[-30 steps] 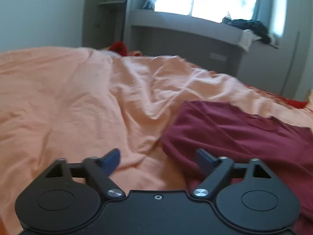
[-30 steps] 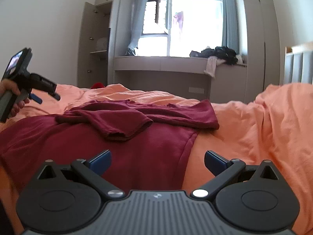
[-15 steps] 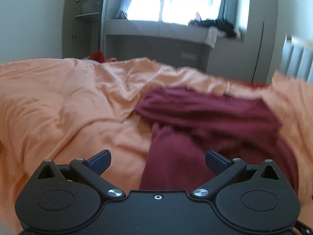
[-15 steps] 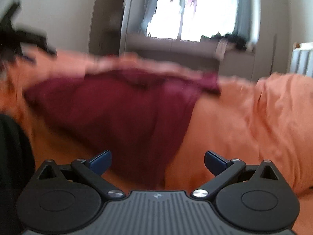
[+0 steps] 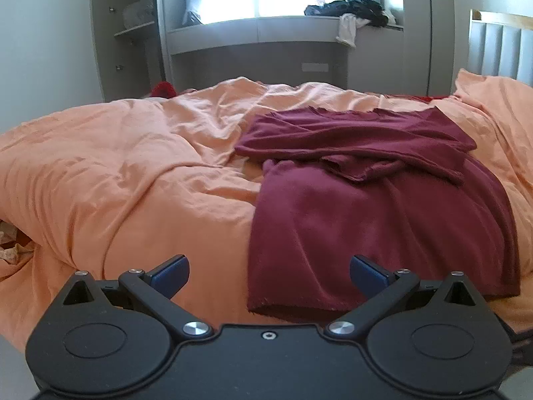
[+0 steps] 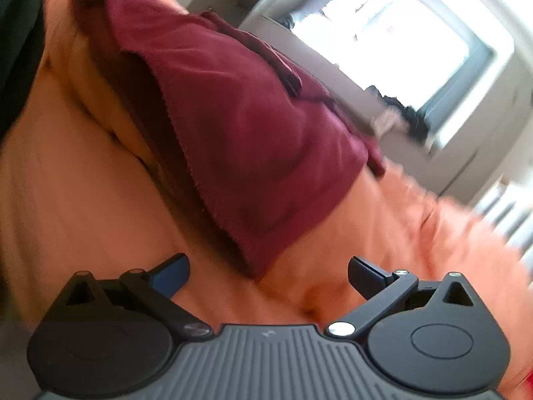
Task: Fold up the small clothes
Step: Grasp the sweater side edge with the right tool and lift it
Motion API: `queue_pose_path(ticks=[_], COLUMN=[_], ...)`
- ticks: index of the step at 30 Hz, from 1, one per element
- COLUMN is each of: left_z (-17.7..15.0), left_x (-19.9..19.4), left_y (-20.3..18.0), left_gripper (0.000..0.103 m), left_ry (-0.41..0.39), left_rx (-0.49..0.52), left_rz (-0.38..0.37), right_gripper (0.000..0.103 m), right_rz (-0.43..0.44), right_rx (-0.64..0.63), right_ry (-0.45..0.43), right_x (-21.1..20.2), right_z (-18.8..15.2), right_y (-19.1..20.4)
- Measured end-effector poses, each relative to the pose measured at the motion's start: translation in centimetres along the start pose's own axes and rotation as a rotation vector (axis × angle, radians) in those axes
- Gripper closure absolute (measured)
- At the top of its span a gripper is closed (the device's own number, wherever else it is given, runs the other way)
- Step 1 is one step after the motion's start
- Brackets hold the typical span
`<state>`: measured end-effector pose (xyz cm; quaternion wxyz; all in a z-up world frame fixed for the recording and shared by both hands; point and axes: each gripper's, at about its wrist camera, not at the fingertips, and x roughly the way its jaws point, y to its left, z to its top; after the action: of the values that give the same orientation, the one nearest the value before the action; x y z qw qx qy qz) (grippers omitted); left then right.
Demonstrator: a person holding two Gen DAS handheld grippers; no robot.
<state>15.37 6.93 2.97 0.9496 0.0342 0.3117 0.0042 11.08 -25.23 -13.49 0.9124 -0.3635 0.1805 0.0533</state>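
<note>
A dark red T-shirt [image 5: 376,213] lies on the orange duvet [image 5: 126,180], its sleeves folded across the upper part. My left gripper [image 5: 268,275] stands open just before the shirt's near left hem corner, with nothing between its blue fingers [image 5: 170,275]. In the right wrist view, tilted and blurred, the same shirt [image 6: 246,126] shows with its near right hem corner hanging just ahead of my right gripper [image 6: 266,275]. That gripper is open too, and empty.
The duvet covers the whole bed, rumpled at the left. A grey window bench [image 5: 260,33] with a heap of dark clothes [image 5: 353,8] runs along the far wall. A padded headboard [image 5: 499,50] stands at the right. A dark sleeve [image 6: 15,50] fills the right wrist view's left edge.
My left gripper has swung right and opened wider, now facing the shirt's near hem. The right gripper has sunk and rolled hard, closing in on the hem's right corner.
</note>
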Motion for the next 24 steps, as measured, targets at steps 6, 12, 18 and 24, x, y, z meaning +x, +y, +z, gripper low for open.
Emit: queue_pose_path(ticks=[6,12,18,24], left_z=[-0.3,-0.7,-0.8,-0.6], left_x=[-0.1,-0.2,-0.3,-0.4], left_y=[-0.9,-1.9,-2.8,-4.2], left_gripper=[0.001,0.001,0.001,0.001], left_ry=[0.020,0.012,-0.002,0.017], left_rx=[0.019,0.088,0.109,0.155], left_rz=[-0.008,0.009,-0.020,0.036], right_gripper=[0.001,0.021,0.075,0.086], right_rz=[-0.171,-0.101,-0.095,-0.076], right_rx=[-0.145,-0.196,-0.196,-0.138], right_ry=[-0.062,-0.103,-0.104,-0.196], right_x=[1.5,1.0,1.1,-1.6], right_z=[0.9,-0.4,-0.6,-0.1], right_y=[1.5,2.2,2.2,0.3])
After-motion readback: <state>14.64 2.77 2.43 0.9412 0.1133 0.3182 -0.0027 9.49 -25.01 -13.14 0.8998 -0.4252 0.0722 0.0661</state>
